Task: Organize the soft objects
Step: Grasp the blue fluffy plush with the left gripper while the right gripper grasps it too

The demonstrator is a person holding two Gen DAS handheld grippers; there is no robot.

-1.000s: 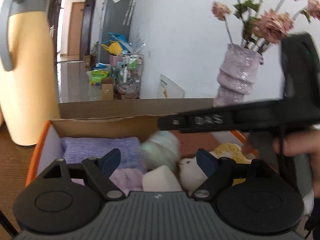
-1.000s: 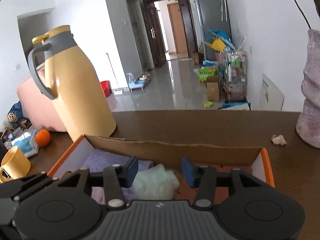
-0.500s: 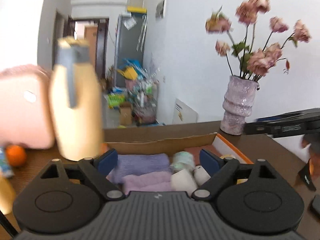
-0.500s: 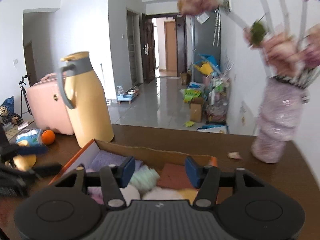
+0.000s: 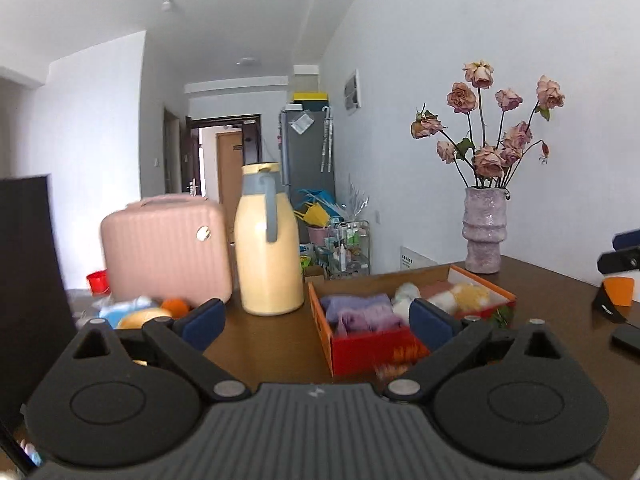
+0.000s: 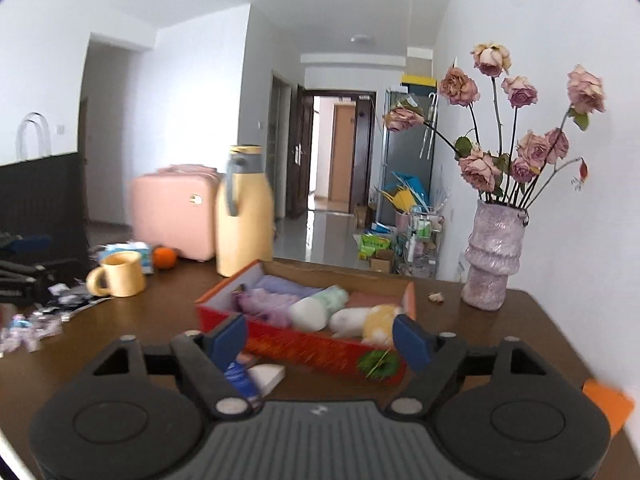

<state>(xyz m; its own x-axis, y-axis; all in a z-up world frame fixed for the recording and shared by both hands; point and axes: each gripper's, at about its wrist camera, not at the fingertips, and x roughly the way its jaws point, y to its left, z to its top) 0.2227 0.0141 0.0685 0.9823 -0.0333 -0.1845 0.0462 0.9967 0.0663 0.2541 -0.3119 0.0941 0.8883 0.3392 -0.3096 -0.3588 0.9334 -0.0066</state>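
A red and orange cardboard box [image 5: 372,350] stands on the brown table, holding folded purple cloths [image 5: 360,312], a pale green roll [image 5: 406,294] and a yellow plush [image 5: 466,294]. My left gripper [image 5: 316,322] is well back from the box, its jaws opening wide with nothing between them. In the right wrist view the box [image 6: 304,344] shows the purple cloths [image 6: 272,296], the green roll [image 6: 320,306], a white plush [image 6: 350,318] and the yellow plush [image 6: 380,320]. My right gripper [image 6: 320,338] hangs in front of the box, jaws opening and holding nothing.
A yellow jug [image 5: 268,240] and a pink suitcase [image 5: 164,248] stand behind the box on the left, a vase of dried roses [image 6: 494,256] on the right. A yellow mug [image 6: 120,274], an orange [image 6: 165,257] and scattered wrappers lie left. A blue tube [image 6: 240,378] lies near the box front.
Both grippers have drawn back and up from over the box. The pale green roll that sat between the right fingers now lies in the box. Both sets of jaws stand wider.
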